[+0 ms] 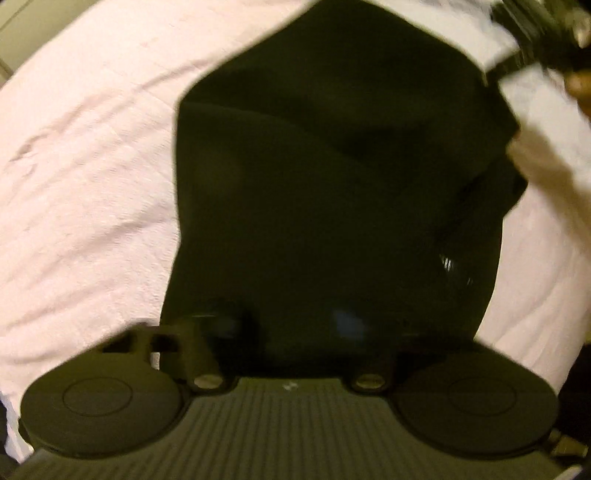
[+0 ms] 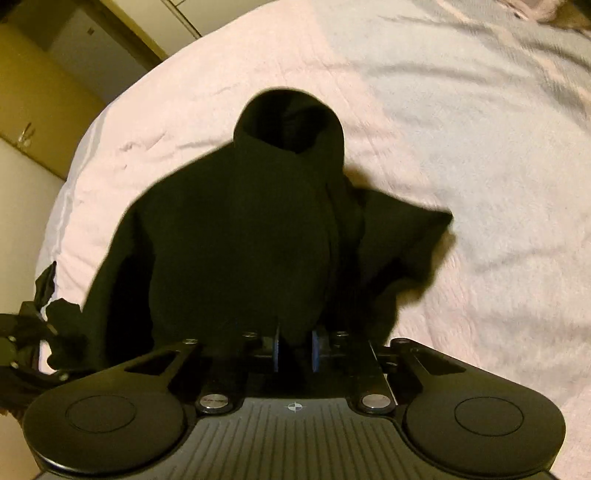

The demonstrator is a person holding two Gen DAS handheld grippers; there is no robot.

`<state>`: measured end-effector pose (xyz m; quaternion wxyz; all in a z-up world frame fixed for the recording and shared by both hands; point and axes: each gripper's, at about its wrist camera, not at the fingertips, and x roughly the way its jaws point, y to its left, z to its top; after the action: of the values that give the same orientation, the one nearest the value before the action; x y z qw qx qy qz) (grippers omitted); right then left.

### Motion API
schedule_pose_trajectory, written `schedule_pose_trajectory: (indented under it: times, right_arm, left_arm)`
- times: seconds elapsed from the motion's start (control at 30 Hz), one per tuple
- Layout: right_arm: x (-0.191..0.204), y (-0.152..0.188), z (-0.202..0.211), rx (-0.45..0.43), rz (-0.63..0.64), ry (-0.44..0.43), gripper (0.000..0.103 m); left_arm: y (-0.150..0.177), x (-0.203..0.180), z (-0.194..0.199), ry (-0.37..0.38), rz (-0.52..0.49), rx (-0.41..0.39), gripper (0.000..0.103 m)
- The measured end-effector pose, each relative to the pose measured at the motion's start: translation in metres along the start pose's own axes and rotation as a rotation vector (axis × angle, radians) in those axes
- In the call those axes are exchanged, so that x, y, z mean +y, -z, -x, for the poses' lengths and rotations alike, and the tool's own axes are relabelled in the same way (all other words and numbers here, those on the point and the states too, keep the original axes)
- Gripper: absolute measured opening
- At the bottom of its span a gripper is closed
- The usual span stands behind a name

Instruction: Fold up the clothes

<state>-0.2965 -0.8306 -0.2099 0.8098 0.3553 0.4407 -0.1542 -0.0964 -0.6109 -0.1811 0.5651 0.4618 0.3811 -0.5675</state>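
Observation:
A black garment [image 1: 332, 177] hangs in front of the left wrist camera, above a pale pink bed cover [image 1: 92, 166]. It drapes over my left gripper [image 1: 291, 325]; the fingers are lost in the dark cloth, with one blue pad [image 1: 347, 323] faintly showing. In the right wrist view the same black garment [image 2: 240, 240] hangs from my right gripper [image 2: 295, 350], whose blue pads [image 2: 314, 350] are shut close on a bunch of the cloth. A tube-like opening [image 2: 288, 125] of the garment faces the camera. The right gripper [image 1: 546, 33] shows blurred at the top right of the left view.
The bed cover [image 2: 461, 129] fills most of both views. Yellowish cabinets and a wall [image 2: 44, 92] stand beyond the bed's left edge. The left gripper's black frame [image 2: 22, 343] sits at the lower left of the right view.

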Motion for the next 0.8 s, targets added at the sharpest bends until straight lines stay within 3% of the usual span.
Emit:
schedule_pose_trajectory:
  times: [0.13,0.17,0.23,0.27,0.3,0.4,0.47,0.5,0.53,0.57,0.6,0.63,0.8]
  right_arm:
    - [0.037,-0.022,0.032,-0.07,0.069,-0.077,0.01]
    - [0.053,-0.03,0.039,-0.092,0.091,-0.104,0.01]
    - [0.089,-0.053,0.047,-0.131,0.132,-0.166,0.009]
    - [0.109,-0.067,0.046,-0.151,0.152,-0.208,0.009]
    - [0.133,-0.079,0.042,-0.162,0.192,-0.244,0.009]
    - [0.206,-0.108,0.03,-0.179,0.322,-0.354,0.009]
    - [0.242,-0.117,0.021,-0.174,0.401,-0.411,0.012]
    - [0.25,-0.117,0.02,-0.18,0.437,-0.405,0.018]
    - [0.257,-0.117,0.02,-0.186,0.473,-0.397,0.034]
    - [0.258,-0.116,0.022,-0.21,0.491,-0.379,0.061]
    - [0.252,-0.115,0.028,-0.246,0.493,-0.36,0.073]
    - [0.235,-0.115,0.031,-0.283,0.477,-0.325,0.079]
    - [0.138,-0.063,0.053,-0.291,0.271,-0.041,0.079]
  left_arm:
    - [0.001,0.006,0.018,-0.019,-0.002,-0.053,0.0]
    - [0.002,0.011,0.029,-0.02,0.017,-0.081,0.004]
    - [0.007,0.022,0.054,-0.035,0.051,-0.156,0.02]
    - [0.01,0.027,0.065,-0.044,0.066,-0.194,0.042]
    - [0.014,0.032,0.077,-0.049,0.083,-0.238,0.054]
    - [0.029,0.046,0.101,-0.068,0.131,-0.326,0.07]
    - [0.037,0.051,0.107,-0.06,0.166,-0.353,0.073]
    - [0.039,0.052,0.108,-0.046,0.185,-0.36,0.074]
    - [0.041,0.053,0.106,-0.033,0.198,-0.363,0.075]
    - [0.04,0.051,0.102,-0.019,0.198,-0.365,0.077]
    - [0.039,0.048,0.099,-0.005,0.192,-0.366,0.077]
    - [0.035,0.045,0.094,0.005,0.177,-0.366,0.078]
    - [0.0,0.027,0.07,0.033,0.088,-0.348,0.078]
